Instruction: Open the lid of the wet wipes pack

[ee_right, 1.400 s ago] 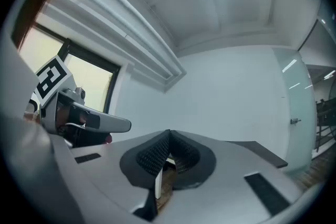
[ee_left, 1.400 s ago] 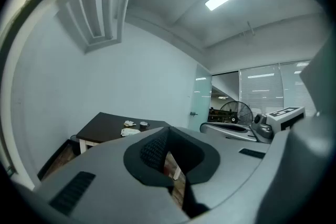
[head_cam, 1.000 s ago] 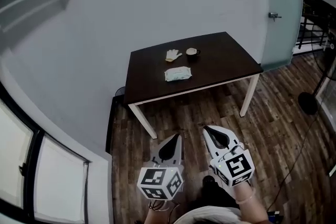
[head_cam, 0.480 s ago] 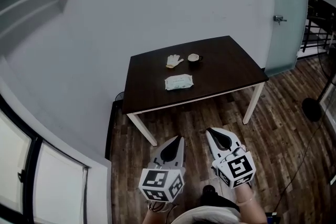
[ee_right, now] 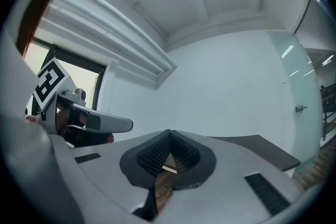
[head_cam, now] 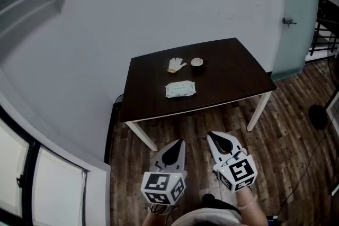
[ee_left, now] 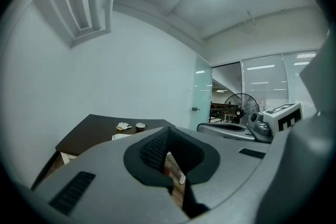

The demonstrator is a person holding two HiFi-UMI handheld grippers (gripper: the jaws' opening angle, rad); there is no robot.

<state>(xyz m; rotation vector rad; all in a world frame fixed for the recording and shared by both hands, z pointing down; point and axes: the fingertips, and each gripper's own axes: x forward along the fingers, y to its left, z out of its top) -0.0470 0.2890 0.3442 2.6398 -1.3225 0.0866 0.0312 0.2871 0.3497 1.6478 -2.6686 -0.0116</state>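
The wet wipes pack (head_cam: 180,89) lies flat near the middle of a dark brown table (head_cam: 233,79), its lid down; from the left gripper view the wet wipes pack (ee_left: 122,136) shows as a pale sliver on the table. Both grippers hang over the wood floor, well short of the table's near edge. My left gripper (head_cam: 177,142) is shut and empty, its jaw tips meeting at the front (ee_left: 167,128). To its right, my right gripper (head_cam: 210,135) is likewise shut with nothing in it (ee_right: 169,134).
A white glove (head_cam: 176,64) and a small cup (head_cam: 197,62) sit at the table's far side. The table stands against a grey wall. A frosted glass door (head_cam: 299,13) is at the right, a standing fan (ee_left: 242,107) beyond it, and a window (head_cam: 37,177) at lower left.
Both grippers and the head have moved toward the table, which now sits closer and a little lower in the head view. The jaws stayed shut.
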